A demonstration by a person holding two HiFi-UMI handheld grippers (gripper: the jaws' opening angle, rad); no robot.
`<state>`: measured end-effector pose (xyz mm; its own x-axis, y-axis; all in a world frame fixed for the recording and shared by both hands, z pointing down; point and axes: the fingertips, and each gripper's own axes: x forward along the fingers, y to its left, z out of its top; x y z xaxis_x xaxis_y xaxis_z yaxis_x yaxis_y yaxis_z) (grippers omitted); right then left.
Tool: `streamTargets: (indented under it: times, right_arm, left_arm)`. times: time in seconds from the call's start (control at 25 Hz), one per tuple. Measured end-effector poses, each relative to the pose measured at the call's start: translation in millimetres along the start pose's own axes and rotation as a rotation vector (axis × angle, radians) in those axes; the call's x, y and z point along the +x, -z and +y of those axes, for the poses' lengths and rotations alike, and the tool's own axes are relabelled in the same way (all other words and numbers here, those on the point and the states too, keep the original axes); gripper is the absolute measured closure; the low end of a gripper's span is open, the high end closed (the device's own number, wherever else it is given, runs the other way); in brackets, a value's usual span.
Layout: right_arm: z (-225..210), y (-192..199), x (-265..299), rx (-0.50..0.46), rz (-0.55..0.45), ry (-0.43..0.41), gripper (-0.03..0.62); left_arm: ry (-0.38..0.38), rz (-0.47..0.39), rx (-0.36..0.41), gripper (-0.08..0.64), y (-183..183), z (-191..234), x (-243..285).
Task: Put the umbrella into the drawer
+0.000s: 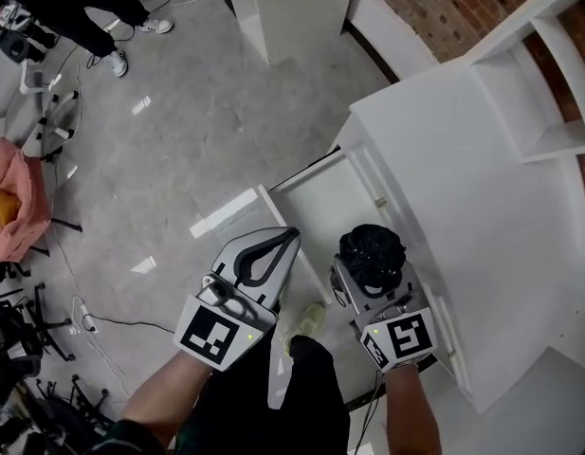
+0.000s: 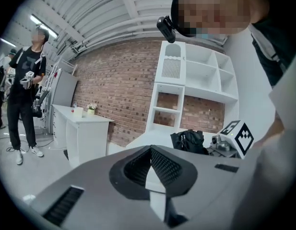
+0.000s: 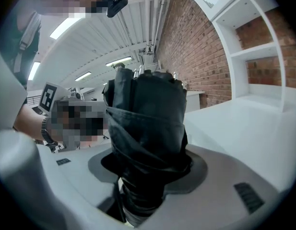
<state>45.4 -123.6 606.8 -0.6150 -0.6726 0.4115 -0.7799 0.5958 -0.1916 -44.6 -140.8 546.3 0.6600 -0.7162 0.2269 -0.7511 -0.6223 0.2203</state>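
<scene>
No words, numbers or brands can be read here, as far as these warped views allow. Behind the jaws, the left cube (image 1: 214,336) and right cube (image 1: 403,336) carry only black-and-white square patterns.

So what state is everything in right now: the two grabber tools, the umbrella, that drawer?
left gripper: jaws together, nothing between them.
right gripper: closed on the umbrella.
umbrella: black, folded up, held, not yet in the drawer.
drawer: pulled open; the part that shows is bare.
</scene>
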Motion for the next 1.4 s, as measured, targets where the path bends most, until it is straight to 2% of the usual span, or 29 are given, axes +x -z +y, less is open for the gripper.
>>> streamTargets:
  times: [0.48, 0.8, 1.12, 1.4]
  right_arm:
    - [-18.0, 127.9, 81.3, 0.004, 0.120, -0.040, 0.376]
    - [-25.9, 197.4, 119.7, 0.010, 0.209, -0.064, 0.376]
    - [-35.3, 242.6, 145.3, 0.029, 0.269, -0.065, 0.376]
    - [-39.8, 295.8, 182.6, 0.040, 0.394, -0.116, 0.374]
  left_arm:
    - [-0.004, 0.040, -0.023, 0.554, 94.6, 30.1, 23.4]
    - [0.001, 0.067, -0.035, 0.554, 133.5, 41.0, 34.0]
    - [-0.007, 0.083, -0.064, 0.554, 166.7, 56.7, 50.3]
    - [-0.011, 0.085, -0.101, 0.554, 182.1, 61.9, 58.6]
